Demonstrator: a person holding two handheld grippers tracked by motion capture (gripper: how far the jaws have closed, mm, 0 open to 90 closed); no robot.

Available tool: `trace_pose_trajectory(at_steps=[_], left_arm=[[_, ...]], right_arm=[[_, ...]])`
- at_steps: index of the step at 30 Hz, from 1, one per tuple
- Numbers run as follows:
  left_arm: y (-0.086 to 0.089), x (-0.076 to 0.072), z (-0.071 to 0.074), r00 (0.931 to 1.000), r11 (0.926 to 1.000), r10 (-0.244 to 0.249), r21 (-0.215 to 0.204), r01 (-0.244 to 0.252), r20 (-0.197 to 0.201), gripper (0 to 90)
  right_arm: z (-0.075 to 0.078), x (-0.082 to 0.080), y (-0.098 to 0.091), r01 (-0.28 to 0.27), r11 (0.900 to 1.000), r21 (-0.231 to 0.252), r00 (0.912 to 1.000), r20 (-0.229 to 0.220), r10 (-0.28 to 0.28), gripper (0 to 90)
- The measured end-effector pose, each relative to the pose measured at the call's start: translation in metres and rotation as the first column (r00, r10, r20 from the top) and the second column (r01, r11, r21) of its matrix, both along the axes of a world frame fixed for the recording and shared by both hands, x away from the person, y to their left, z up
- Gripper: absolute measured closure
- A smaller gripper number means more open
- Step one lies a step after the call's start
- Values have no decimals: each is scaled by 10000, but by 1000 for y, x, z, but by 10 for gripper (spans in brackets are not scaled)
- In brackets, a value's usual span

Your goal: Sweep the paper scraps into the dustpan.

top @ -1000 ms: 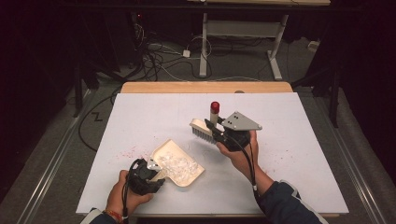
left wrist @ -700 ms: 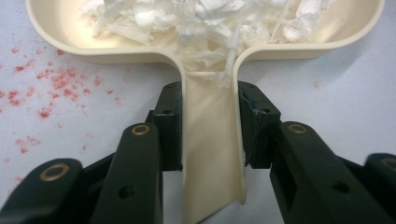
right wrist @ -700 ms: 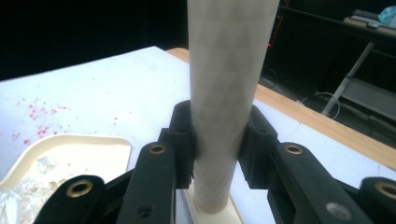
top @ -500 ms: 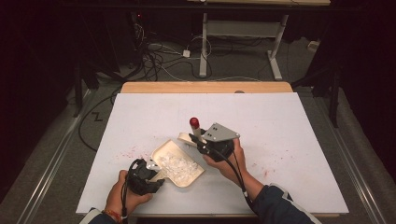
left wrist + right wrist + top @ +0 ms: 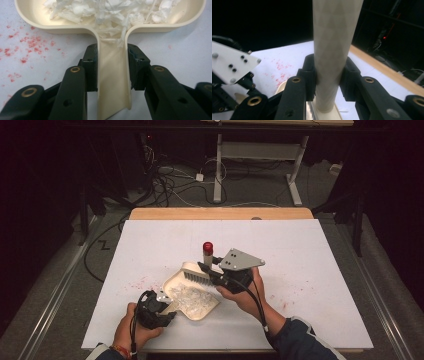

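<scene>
Table (image 5: pixel 320 270) right side open (dustpan (image 5: pixel 192 297) seemingly blocks centre).

Light falls from above onto the white sheet-covered table (image 5: pixel 310 270), which reads bright and evenly lit in the high view, while the surrounding floor and room sink into near black with little detail. Shadows under the hands are short and soft. In the left gripper view the cream plastic dustpan (image 5: pixel 112 75) is crisp, and the heap of white shredded scraps (image 5: pixel 112 10) looks slightly overexposed. In the right gripper view the pale cylindrical brush handle (image 5: pixel 334 50) is very close and perhaps a little soft, against a dark, murky background.
</scene>
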State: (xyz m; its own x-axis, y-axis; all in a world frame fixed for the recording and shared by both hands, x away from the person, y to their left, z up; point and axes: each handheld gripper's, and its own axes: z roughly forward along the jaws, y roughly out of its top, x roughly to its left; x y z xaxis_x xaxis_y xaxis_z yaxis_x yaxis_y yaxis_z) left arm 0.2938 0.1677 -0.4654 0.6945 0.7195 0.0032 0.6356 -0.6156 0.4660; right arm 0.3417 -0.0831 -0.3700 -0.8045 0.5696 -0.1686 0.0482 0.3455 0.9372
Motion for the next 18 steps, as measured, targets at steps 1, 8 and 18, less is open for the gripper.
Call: trace_pose_trajectory(at_steps=[1,8,18], left_arm=[[0,0,0,10000,10000,-37,39,37,30,634],[-1,-1,0,9999,10000,-23,83,23,103,635],[-1,0,0,9999,10000,-31,75,31,104,635]], right_arm=[[4,4,-5,180,9998,-1,9998,107,-180,704],[-7,24,-13,1350,9872,-855,9897,592,-1302,704],[-30,50,-17,2670,9543,-1341,9621,947,-2558,704]])
